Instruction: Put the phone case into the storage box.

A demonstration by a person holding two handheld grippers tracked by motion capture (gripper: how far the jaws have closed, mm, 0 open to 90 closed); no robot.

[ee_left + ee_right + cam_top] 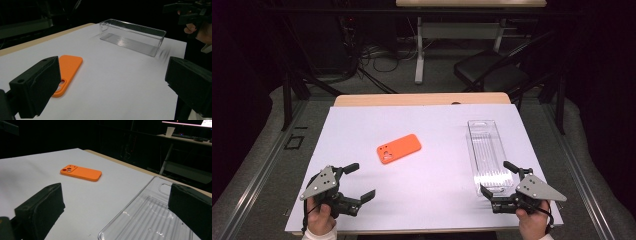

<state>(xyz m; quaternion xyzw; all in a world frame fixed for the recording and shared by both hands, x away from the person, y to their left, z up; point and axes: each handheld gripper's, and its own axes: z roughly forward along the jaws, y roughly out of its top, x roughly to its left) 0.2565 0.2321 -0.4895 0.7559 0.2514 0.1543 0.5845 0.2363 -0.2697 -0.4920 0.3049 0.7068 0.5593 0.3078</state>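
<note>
Currently both the left gripper (360, 181) and right gripper (496, 177) hover wide and empty near the tabletop's (432, 200) front edge. Mid-tabletop lies the orange phone case (398, 148); probably pinch its long edges squarely before moving toward the clear tray (486, 154) at the right edge.

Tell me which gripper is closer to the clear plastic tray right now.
Right. The right gripper sits open at the near end of the clear plastic tray, its jaws about at the tray's rim. The left gripper is open far across the table, nearer the orange phone case.
</note>
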